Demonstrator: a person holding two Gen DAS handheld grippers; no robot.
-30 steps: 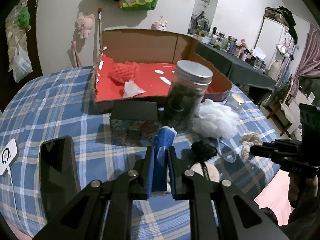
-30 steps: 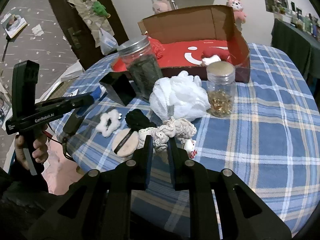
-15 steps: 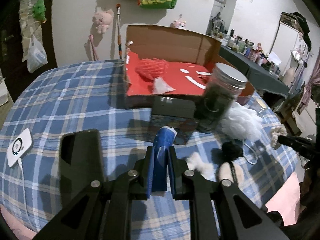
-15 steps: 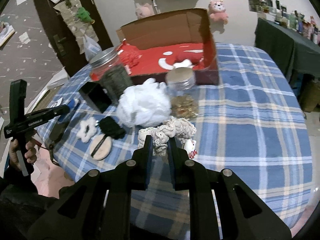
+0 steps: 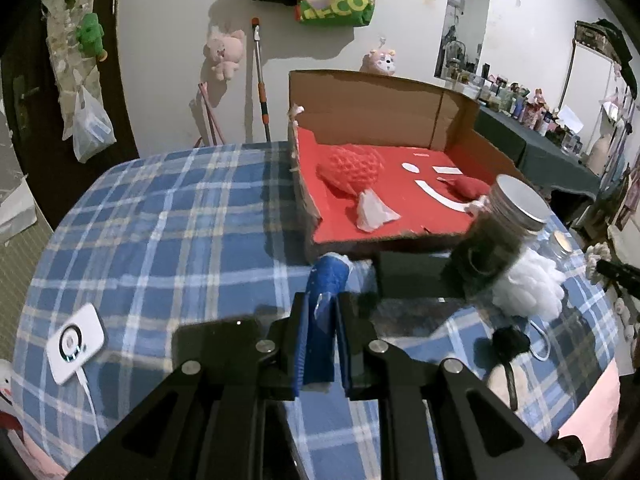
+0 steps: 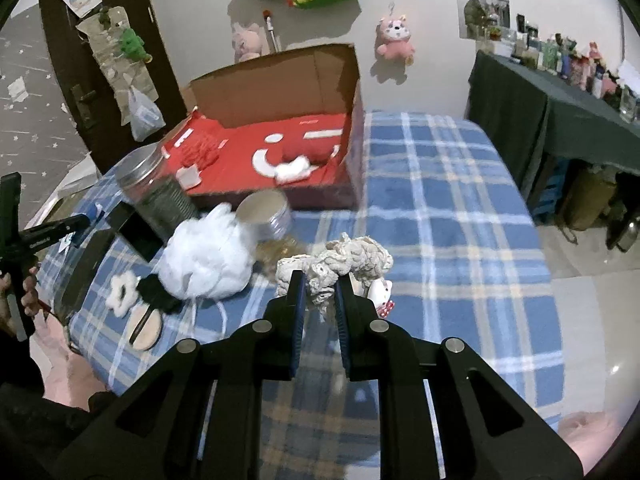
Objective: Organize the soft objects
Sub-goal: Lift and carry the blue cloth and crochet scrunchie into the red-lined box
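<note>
We are in the carrying step: our left gripper (image 5: 322, 334) is clenched on a blue soft roll (image 5: 325, 304), held just before the near wall of the cardboard box (image 5: 360, 100), and our right gripper (image 6: 318, 304) grasps a cream crocheted piece (image 6: 340, 260) above the checked tablecloth (image 6: 440, 200). Next, we judge, each piece must be lifted over the box wall and released on the red floor, avoiding the tall jar (image 5: 500, 232).
</note>
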